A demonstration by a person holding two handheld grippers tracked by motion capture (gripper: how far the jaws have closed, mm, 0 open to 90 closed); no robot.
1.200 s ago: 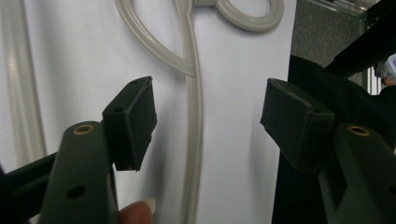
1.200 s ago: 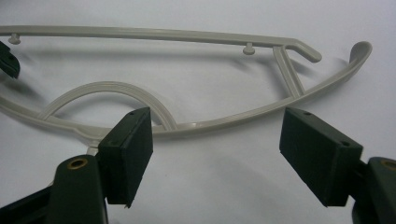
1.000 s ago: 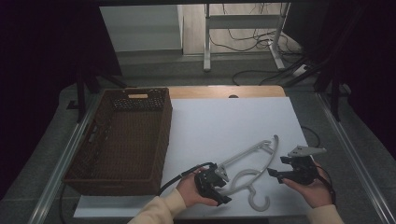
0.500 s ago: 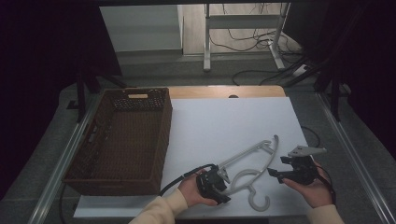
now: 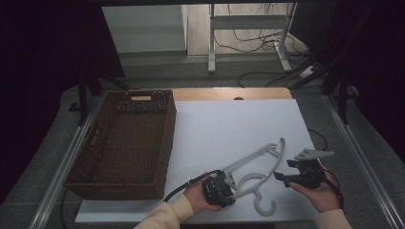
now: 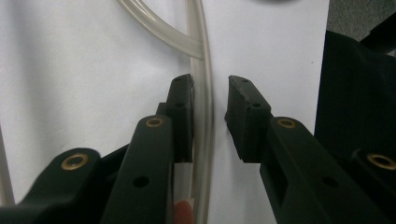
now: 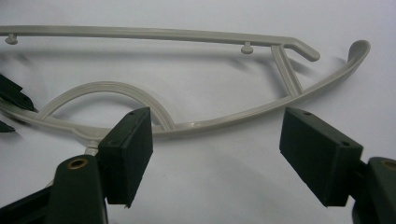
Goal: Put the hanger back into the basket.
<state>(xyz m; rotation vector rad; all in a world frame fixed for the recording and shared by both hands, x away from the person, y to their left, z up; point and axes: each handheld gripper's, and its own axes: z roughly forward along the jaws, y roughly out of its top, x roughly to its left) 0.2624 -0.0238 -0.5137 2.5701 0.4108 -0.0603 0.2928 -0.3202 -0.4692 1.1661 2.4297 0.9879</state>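
Pale grey plastic, a clothes hanger (image 5: 255, 172) lies flat on the white sheet over the desk (image 5: 239, 124), close to the near edge and right of the middle, its hook toward the near edge. At the hanger's left end the left hand-held gripper (image 5: 228, 185) has just been closing its jaws; one bar of the hanger (image 6: 203, 107) runs between them, touching the left pad, with a narrow gap to the right pad, so it is not yet clamped. Just right of the hanger, the right hand-held gripper (image 5: 282, 177) hovers with its jaws wide apart, holding nothing; the hanger (image 7: 187, 79) lies beyond its pads. Farther back, a brown wicker basket (image 5: 165, 143) stands along the desk's left edge.
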